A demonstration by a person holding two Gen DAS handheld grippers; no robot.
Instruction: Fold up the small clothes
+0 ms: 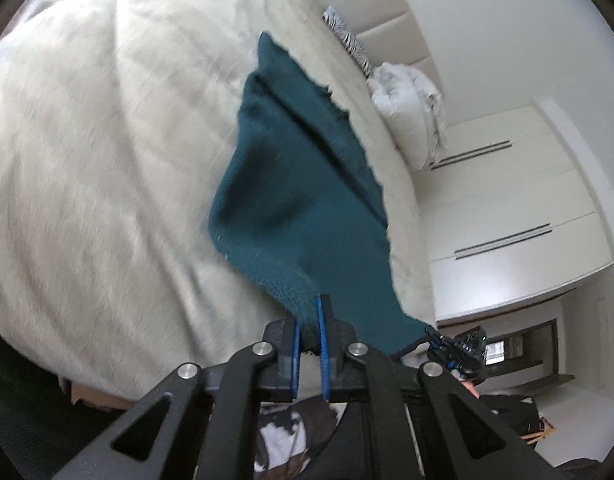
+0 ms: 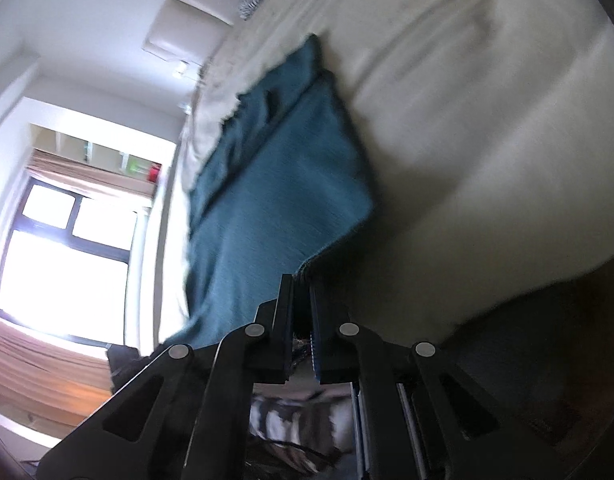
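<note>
A teal knitted garment (image 1: 291,192) lies stretched over a cream bedspread (image 1: 99,152), its near edge lifted off the bed. My left gripper (image 1: 310,312) is shut on one near corner of that edge, the knit pinched between its blue pads. In the right wrist view the same teal garment (image 2: 275,200) runs away from me over the bedspread (image 2: 487,120). My right gripper (image 2: 301,284) is shut on its other near corner. The right gripper (image 1: 459,350) also shows in the left wrist view, at the garment's far near corner. The garment's far end rests on the bed.
A padded headboard (image 1: 371,12), a zebra-print cushion (image 1: 347,36) and a white pillow (image 1: 407,100) sit at the bed's head. White wardrobe doors (image 1: 515,200) stand beside the bed. A bright window (image 2: 63,256) and wooden furniture (image 2: 35,372) lie to the other side.
</note>
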